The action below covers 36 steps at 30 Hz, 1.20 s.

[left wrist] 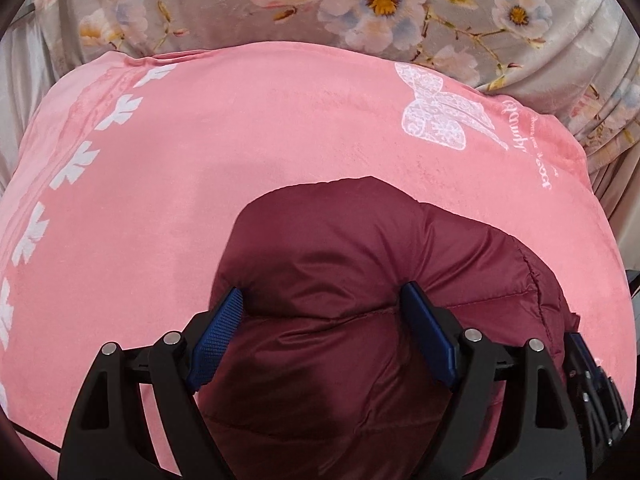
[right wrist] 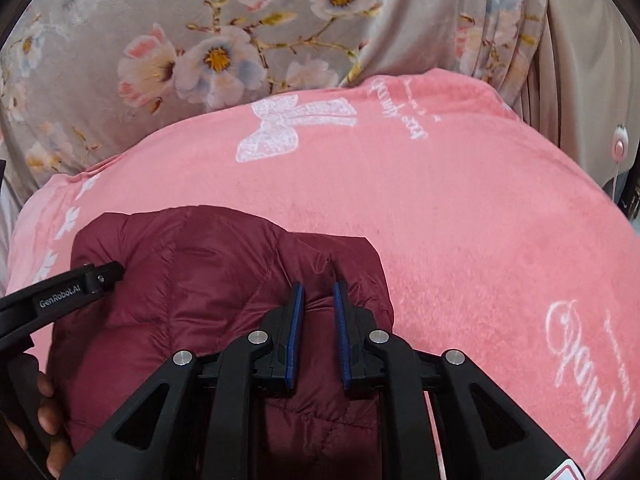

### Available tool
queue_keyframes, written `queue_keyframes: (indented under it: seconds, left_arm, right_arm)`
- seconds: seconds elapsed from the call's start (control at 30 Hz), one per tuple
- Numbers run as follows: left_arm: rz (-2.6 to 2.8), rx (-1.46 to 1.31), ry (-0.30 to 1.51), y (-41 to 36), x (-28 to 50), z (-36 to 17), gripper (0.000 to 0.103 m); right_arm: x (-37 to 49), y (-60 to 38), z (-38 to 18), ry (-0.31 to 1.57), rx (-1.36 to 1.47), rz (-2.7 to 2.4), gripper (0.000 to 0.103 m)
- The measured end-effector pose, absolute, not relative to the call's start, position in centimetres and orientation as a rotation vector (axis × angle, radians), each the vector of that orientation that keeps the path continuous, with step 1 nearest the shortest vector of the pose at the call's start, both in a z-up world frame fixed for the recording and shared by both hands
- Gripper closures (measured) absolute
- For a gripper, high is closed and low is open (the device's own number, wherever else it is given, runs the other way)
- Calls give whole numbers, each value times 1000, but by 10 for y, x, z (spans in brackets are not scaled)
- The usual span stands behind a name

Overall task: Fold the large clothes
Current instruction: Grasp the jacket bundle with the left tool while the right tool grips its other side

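Note:
A puffy maroon quilted jacket lies bunched on a pink blanket. My left gripper straddles a thick bulge of it with jaws wide. Its blue pads press into the padding on both sides. In the right wrist view my right gripper stands on the jacket near its right edge, jaws narrow, pinching a raised fold of fabric. The left gripper's black finger shows there at the jacket's left side. The jacket's lower part is hidden under the grippers.
The pink blanket carries a white bow print and script lettering. Behind it lies a grey floral sheet. A small round pink-and-white control on a cord hangs at the right. A person's hand holds the left gripper.

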<state>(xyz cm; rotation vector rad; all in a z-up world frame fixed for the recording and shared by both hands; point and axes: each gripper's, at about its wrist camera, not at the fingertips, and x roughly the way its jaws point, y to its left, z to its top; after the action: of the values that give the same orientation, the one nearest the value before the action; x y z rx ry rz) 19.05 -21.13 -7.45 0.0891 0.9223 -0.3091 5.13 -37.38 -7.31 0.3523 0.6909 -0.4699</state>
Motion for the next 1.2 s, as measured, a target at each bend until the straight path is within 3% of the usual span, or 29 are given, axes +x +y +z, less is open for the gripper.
queue_keyframes:
  seconds: [0.4,1.2]
  left_arm:
    - [-304,113,896,-227,195,-99,13]
    - [-254,163,831,-241,191,-115,8]
  right_arm:
    - [61,-383,-101,706,384,-477,92]
    - [66,-385,-110,721,373,-484,92]
